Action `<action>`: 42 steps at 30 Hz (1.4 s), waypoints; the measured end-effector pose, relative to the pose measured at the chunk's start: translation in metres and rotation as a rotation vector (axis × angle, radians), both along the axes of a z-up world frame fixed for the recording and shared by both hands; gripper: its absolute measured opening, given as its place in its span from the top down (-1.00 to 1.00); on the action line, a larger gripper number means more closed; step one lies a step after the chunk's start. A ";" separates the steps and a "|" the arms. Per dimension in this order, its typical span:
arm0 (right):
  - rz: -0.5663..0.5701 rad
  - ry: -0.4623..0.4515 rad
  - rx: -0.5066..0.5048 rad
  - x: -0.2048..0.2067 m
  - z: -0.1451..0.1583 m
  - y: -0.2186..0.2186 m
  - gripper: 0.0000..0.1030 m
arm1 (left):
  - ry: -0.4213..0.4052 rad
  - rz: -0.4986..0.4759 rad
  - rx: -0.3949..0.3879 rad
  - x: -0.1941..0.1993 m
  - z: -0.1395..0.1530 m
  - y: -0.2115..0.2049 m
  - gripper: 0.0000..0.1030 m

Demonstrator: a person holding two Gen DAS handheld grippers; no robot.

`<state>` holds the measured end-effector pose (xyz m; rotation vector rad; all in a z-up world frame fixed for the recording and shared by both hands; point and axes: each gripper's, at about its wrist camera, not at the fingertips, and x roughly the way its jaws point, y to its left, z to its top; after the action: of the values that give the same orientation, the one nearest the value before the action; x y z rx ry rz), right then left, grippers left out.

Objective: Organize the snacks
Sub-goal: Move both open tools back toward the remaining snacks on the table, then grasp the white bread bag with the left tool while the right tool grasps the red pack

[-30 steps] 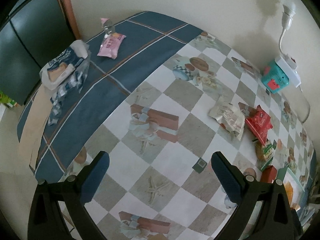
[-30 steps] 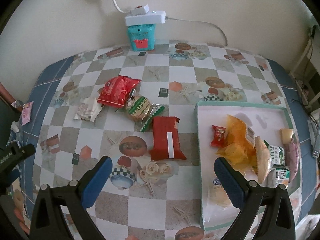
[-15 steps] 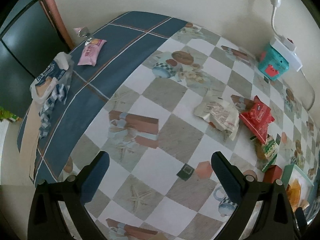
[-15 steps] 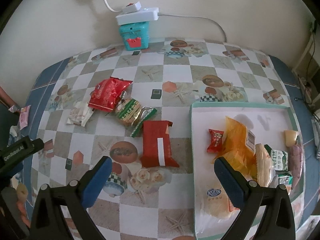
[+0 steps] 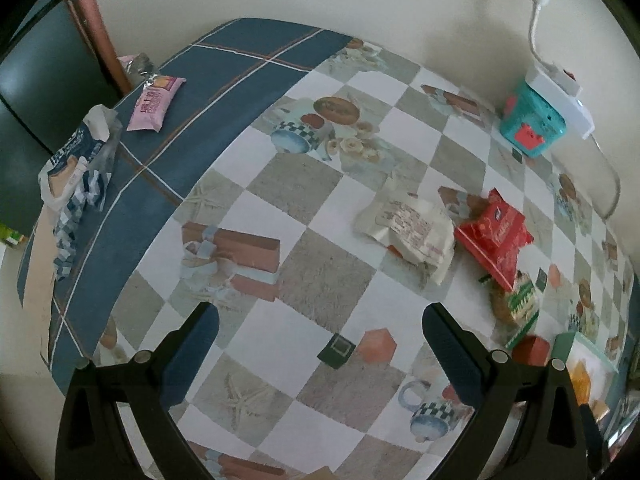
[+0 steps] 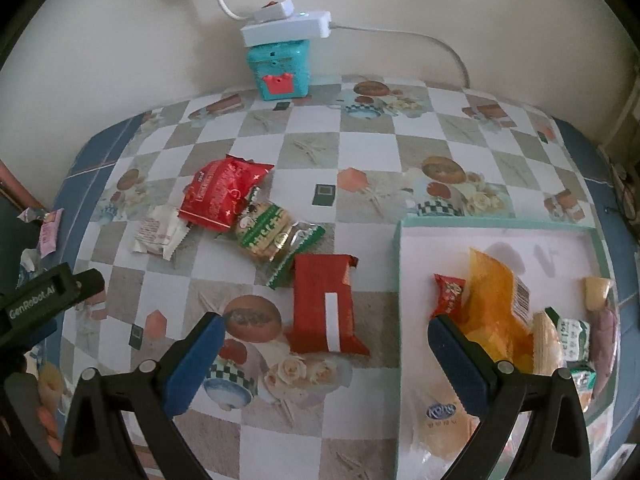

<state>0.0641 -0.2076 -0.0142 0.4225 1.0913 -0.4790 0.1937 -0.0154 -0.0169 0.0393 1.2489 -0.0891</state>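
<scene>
Loose snacks lie on the checked tablecloth: a white packet (image 6: 160,234), a bright red bag (image 6: 220,194), a green biscuit pack (image 6: 268,232) and a dark red packet (image 6: 324,304). A white tray (image 6: 496,230) at the right holds several snacks, among them an orange bag (image 6: 492,300). My right gripper (image 6: 322,336) is open and empty, over the dark red packet. My left gripper (image 5: 320,328) is open and empty above bare cloth, short of the white packet (image 5: 408,228) and red bag (image 5: 494,236).
A teal box (image 6: 280,70) with a white power strip (image 6: 286,28) stands at the wall. A pink packet (image 5: 156,102) and a blue-white bag (image 5: 76,164) lie on the blue border at the far left. The left gripper's body (image 6: 44,300) shows at the left.
Both grippers have moved forward over the table, so the snacks look nearer. The left view has swung right toward the white packet and red bag. Both stay open and empty.
</scene>
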 end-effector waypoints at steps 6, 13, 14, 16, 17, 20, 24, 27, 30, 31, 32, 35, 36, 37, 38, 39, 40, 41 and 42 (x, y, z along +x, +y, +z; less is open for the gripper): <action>0.006 -0.004 0.003 0.009 -0.007 -0.005 -0.96 | -0.018 -0.056 -0.022 0.009 -0.007 -0.014 -0.97; -0.009 0.026 0.035 0.020 -0.028 -0.016 -0.89 | 0.016 -0.196 -0.009 0.023 -0.018 -0.042 -0.97; -0.007 0.027 0.044 0.021 -0.031 -0.017 -0.87 | 0.013 -0.220 0.003 0.025 -0.019 -0.046 -0.97; -0.007 0.030 0.049 0.022 -0.034 -0.019 -0.81 | 0.010 -0.275 0.026 0.030 -0.022 -0.056 -0.97; -0.006 0.033 0.033 0.023 -0.034 -0.020 -0.80 | 0.011 -0.294 0.035 0.032 -0.023 -0.059 -0.97; -0.002 0.029 0.026 0.024 -0.032 -0.021 -0.66 | 0.014 -0.330 0.052 0.042 -0.028 -0.067 -0.97; 0.015 0.025 0.063 0.026 -0.034 -0.021 -0.50 | 0.032 -0.348 0.027 0.054 -0.036 -0.067 -0.97; 0.023 0.040 0.059 0.028 -0.038 -0.020 -0.48 | 0.027 -0.366 0.042 0.058 -0.041 -0.070 -0.97; 0.019 0.057 0.066 0.028 -0.044 -0.021 -0.42 | 0.028 -0.392 0.060 0.059 -0.047 -0.076 -0.97; 0.016 0.062 0.068 0.028 -0.046 -0.021 -0.42 | 0.031 -0.398 0.060 0.060 -0.049 -0.078 -0.97; 0.015 0.065 0.071 0.028 -0.047 -0.021 -0.42 | 0.035 -0.400 0.059 0.060 -0.050 -0.079 -0.97; 0.027 0.064 0.077 0.029 -0.048 -0.020 -0.40 | 0.050 -0.402 0.049 0.062 -0.055 -0.082 -0.97; 0.028 0.063 0.086 0.029 -0.049 -0.021 -0.31 | 0.048 -0.406 0.055 0.062 -0.056 -0.084 -0.96; 0.027 0.067 0.094 0.029 -0.051 -0.021 -0.24 | 0.046 -0.407 0.062 0.062 -0.057 -0.085 -0.96; 0.026 0.074 0.101 0.029 -0.053 -0.022 -0.23 | 0.039 -0.408 0.069 0.062 -0.058 -0.086 -0.95; 0.025 0.080 0.104 0.029 -0.055 -0.022 -0.23 | 0.037 -0.407 0.072 0.062 -0.058 -0.086 -0.90; 0.025 0.084 0.105 0.028 -0.056 -0.022 -0.23 | 0.038 -0.405 0.074 0.062 -0.059 -0.087 -0.82; 0.026 0.087 0.106 0.028 -0.058 -0.022 -0.23 | 0.042 -0.403 0.075 0.063 -0.061 -0.087 -0.62; 0.027 0.087 0.108 0.028 -0.058 -0.022 -0.23 | 0.053 -0.401 0.067 0.063 -0.063 -0.086 -0.54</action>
<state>0.0923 -0.2294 -0.0725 0.4851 1.2095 -0.4189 0.2567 -0.1018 -0.0796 0.3471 1.2826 -0.3972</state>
